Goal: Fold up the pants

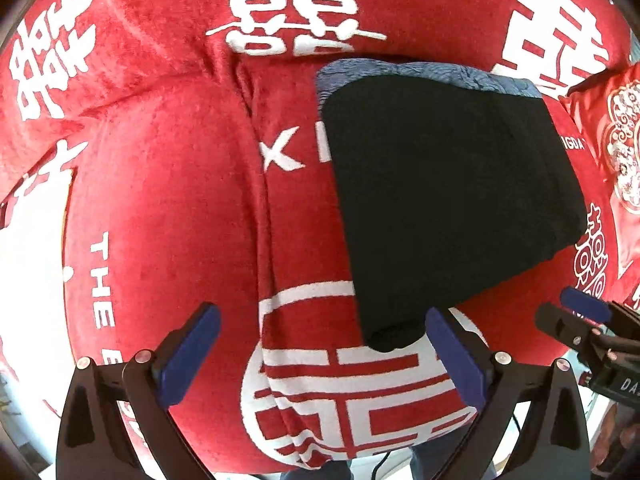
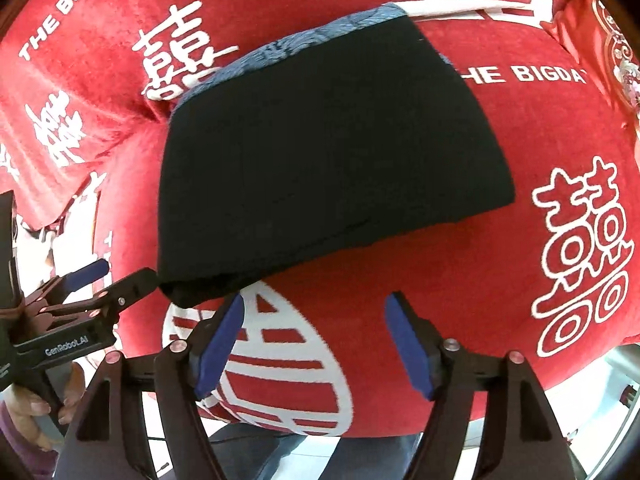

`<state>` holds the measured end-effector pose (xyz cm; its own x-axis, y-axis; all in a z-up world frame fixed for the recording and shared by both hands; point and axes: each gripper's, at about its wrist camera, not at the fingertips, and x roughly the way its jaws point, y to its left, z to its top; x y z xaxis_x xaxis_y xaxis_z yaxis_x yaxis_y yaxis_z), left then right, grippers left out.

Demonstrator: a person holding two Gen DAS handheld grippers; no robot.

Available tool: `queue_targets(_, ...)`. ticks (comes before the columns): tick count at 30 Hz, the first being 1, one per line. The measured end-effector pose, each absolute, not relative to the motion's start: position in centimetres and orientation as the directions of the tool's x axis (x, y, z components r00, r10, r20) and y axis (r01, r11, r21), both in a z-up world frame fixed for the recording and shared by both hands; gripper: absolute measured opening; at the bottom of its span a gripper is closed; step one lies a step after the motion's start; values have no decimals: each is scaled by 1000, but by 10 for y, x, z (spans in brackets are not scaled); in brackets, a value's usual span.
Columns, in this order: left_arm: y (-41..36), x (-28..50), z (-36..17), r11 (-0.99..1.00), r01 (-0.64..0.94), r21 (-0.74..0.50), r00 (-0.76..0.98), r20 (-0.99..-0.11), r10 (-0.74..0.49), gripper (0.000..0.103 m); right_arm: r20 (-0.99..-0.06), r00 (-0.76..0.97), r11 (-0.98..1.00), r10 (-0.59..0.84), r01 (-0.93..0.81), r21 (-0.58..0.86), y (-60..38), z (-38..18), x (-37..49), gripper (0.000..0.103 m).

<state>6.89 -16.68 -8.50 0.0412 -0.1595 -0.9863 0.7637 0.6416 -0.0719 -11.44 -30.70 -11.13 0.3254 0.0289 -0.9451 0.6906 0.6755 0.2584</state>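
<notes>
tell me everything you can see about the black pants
The black pants lie folded into a compact, thick, roughly rectangular stack of soft matte fabric. They rest flat on the red blanket, their far edge overlapping a blue patterned cloth. Neither gripper holds them; both are open just short of the near edge.

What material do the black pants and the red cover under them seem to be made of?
Black pants: apparently a soft matte knit or fleece; no sheen, thick rounded folded edges. The exact fibre cannot be told.
Red cover: looks like plush, velvety fabric; a fuzzy short nap is visible, with white woven or printed characters.
</notes>
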Motion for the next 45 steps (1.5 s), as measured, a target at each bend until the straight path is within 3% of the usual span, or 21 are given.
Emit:
queue_targets(15,-172,77,-98,692,720,-47,48,-992,-117,103,-941,328,698,81,655,288,-308,-111,-108,78)
queue_targets(31,-231,88,-99,741,671,-5,95,-991,-92,103,-923,372,719,99,614,325,-407,-83,-111,78)
queue_targets(41,-252,103,-104,749,661,-42,70,-990,-118,103,-891,418,621,177,655,431,-488,-100,-127,80)
queue_targets(45,-251,117,-110,724,677,-132,-2,-984,-178,103,-871,425,622,244,621,477,-508,-115,-123,80)
